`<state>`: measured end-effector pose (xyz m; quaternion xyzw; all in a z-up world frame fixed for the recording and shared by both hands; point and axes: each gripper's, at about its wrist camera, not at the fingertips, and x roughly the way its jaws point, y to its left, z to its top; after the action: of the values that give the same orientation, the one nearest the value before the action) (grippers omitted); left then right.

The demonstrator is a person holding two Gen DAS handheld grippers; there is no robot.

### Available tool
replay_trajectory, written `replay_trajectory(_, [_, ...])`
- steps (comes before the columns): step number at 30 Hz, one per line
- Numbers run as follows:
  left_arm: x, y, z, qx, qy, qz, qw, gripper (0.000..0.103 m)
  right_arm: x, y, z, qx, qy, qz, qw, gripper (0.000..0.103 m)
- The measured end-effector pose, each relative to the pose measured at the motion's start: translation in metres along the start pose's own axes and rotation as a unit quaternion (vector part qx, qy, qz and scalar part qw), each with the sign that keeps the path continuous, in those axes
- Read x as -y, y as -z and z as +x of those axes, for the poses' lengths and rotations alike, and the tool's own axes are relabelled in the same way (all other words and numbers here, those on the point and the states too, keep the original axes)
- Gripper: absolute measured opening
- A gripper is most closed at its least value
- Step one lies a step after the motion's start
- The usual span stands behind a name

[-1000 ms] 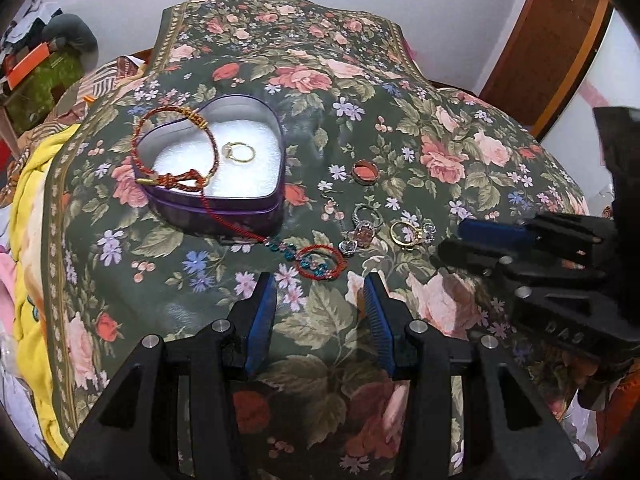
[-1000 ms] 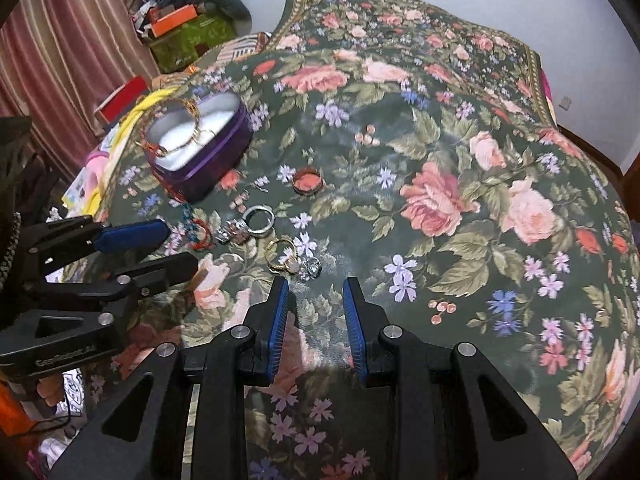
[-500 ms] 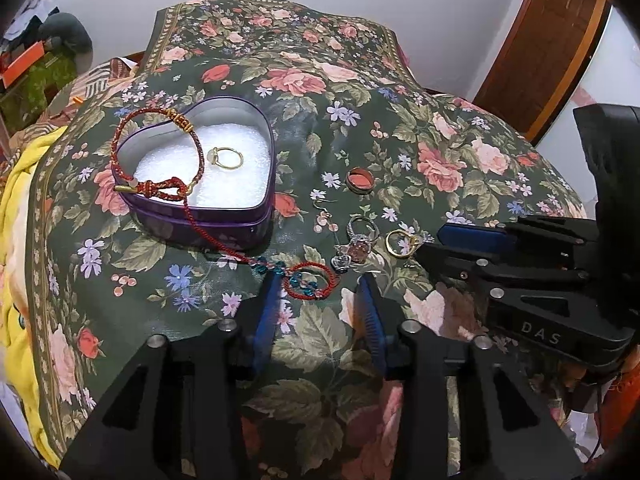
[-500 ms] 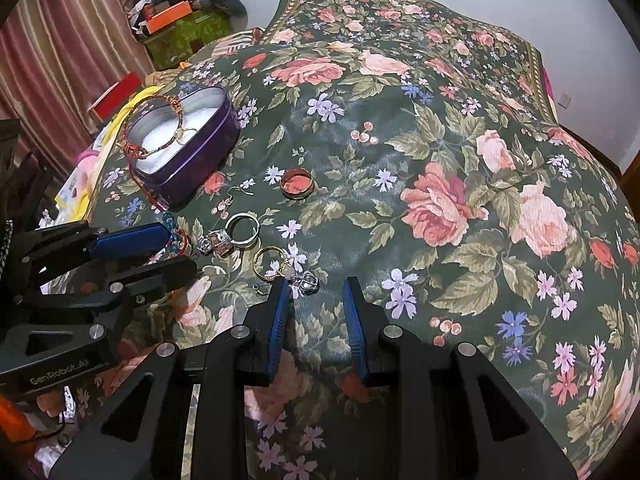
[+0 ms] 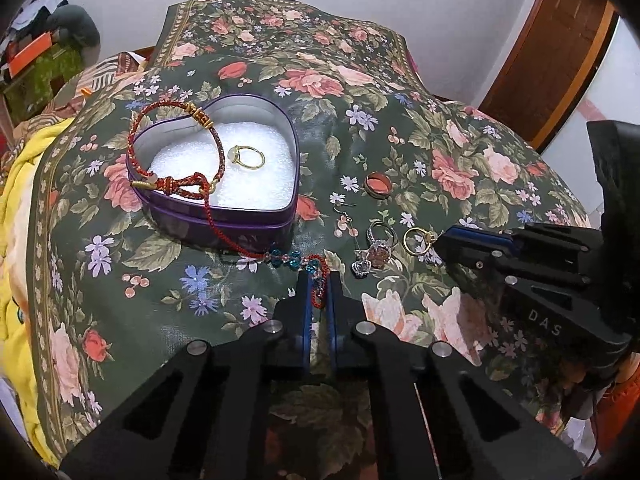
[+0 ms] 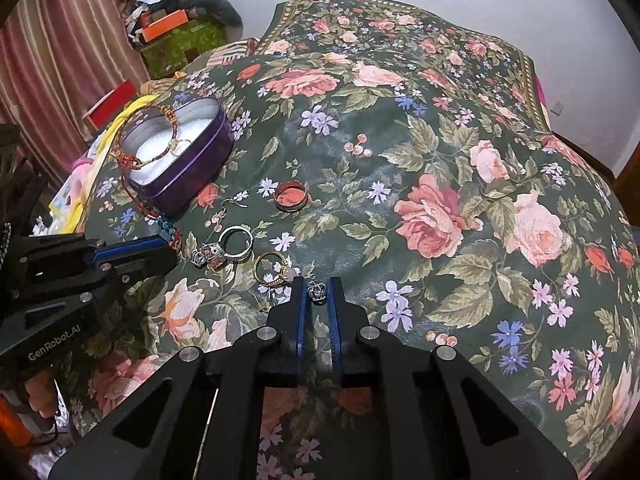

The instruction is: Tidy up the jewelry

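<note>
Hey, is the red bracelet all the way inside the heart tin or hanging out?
Hanging out. The red bracelet drapes over the heart tin rim, trailing onto the cloth.

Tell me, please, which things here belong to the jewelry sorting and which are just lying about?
Job:
heart-shaped tin
gold ring inside it
red cord bracelet on its rim
beaded red cord
crown charm
loose rings

Lying about:
yellow blanket
orange box
curtain
</note>
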<state>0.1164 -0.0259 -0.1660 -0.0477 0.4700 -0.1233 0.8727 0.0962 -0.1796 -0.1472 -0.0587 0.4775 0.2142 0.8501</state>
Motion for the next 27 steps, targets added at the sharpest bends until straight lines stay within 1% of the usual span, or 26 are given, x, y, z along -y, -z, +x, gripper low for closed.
replay_trajectory(5, [0.000,0.002,-0.009,0.003,-0.009,-0.002,1.0000,0.004,0.007,0.000,-0.012,0.017,-0.005,0.021,1.000,0.009])
replay_trajectory(10, [-0.005,0.003,-0.025,0.017,-0.022,-0.010,0.9996,0.004,0.010,0.003,-0.021,0.027,-0.010,0.036,0.999,0.009])
replay_trajectory(17, [-0.011,-0.005,-0.057,0.055,-0.031,-0.022,0.9978,0.004,0.010,-0.003,-0.037,0.049,-0.017,0.039,0.998,0.009])
replay_trajectory(19, [-0.010,-0.008,-0.066,0.066,-0.033,-0.022,0.9970,0.003,0.009,-0.005,-0.041,0.056,-0.019,0.039,0.997,0.009])
replay_trajectory(20, [-0.010,-0.009,-0.071,0.072,-0.033,-0.022,0.9966,0.001,0.008,-0.007,-0.044,0.061,-0.021,0.038,0.997,0.009])
replay_trajectory(27, [-0.009,-0.021,-0.098,0.110,-0.038,-0.016,0.9931,0.000,-0.001,-0.017,-0.059,0.087,-0.030,0.028,0.995,0.009])
